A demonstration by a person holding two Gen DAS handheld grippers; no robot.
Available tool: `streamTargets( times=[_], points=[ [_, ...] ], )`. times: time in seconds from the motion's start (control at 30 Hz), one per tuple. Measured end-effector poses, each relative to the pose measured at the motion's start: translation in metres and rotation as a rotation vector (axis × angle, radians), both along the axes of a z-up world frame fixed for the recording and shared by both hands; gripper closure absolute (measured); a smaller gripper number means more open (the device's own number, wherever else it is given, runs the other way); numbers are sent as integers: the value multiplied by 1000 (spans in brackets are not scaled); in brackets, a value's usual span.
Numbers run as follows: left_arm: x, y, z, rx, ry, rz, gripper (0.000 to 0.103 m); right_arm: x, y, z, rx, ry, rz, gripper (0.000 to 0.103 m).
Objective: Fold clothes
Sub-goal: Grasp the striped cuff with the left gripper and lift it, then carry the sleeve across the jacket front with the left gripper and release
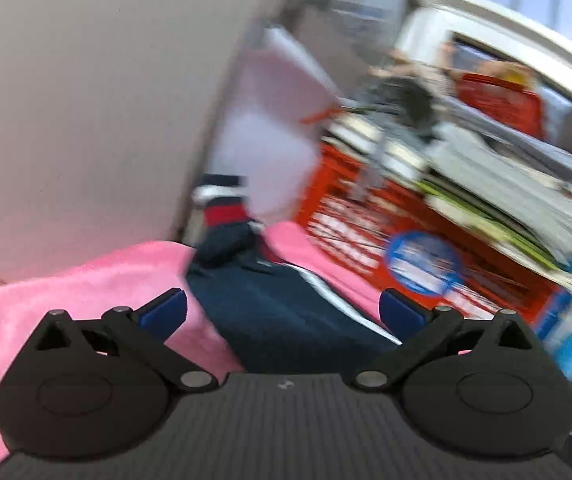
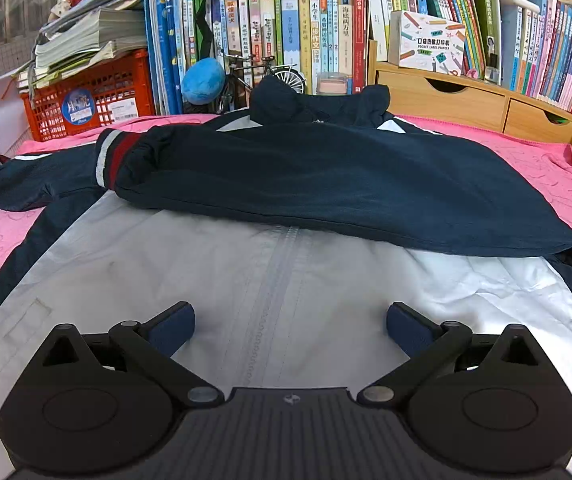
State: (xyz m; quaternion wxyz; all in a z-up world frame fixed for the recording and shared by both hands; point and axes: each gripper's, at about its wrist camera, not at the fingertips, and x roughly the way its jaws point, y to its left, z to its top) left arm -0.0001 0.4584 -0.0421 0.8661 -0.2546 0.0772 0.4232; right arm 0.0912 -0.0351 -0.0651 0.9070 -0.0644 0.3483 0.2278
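Navy jacket (image 2: 286,184), long axis crosswise; unfolded sleeve (image 1: 270,304) dead ahead of left gripper (image 1: 282,312), nearer; both grippers wide open, empty; right gripper (image 2: 290,328) over the front

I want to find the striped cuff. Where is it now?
In the right wrist view, the striped cuff lies left of centre on the jacket, below the orange crate.

Left tool (image 1: 282,312), jaws wide apart, above navy sleeve (image 1: 278,312) on pink cloth (image 1: 66,292); orange crate (image 1: 366,216) beyond, blurred.
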Motion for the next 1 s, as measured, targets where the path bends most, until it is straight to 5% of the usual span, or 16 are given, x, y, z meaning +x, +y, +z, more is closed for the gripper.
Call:
streamTargets(
  times=[0.27, 0.3, 0.33, 0.4, 0.43, 0.63, 0.73, 1.0],
  points=[
    [22, 61, 1, 23, 54, 68, 3, 0, 1, -1, -3, 1, -7, 0],
    [25, 68, 0, 6, 54, 61, 20, 0, 2, -1, -3, 1, -8, 0],
    [26, 74, -3, -16, 50, 65, 52, 0, 2, -1, -4, 1, -9, 0],
    [27, 81, -6, -52, 60, 82, 81, 1, 2, -1, -5, 1, -12, 0],
    [27, 84, -7, -71, 65, 90, 85, 1, 2, -2, -5, 1, -13, 0],
    [26, 53, 11, 82, 128, 48, 90, 1, 2, -2, -4, 0, -14, 0],
    [27, 29, 33, 143, 92, -15, 90, 0, 2, -2, -3, 0, -13, 0],
    [62, -128, 107, 266, 25, -486, 90, 0, 1, -2, 5, 0, -11, 0]
  ],
)
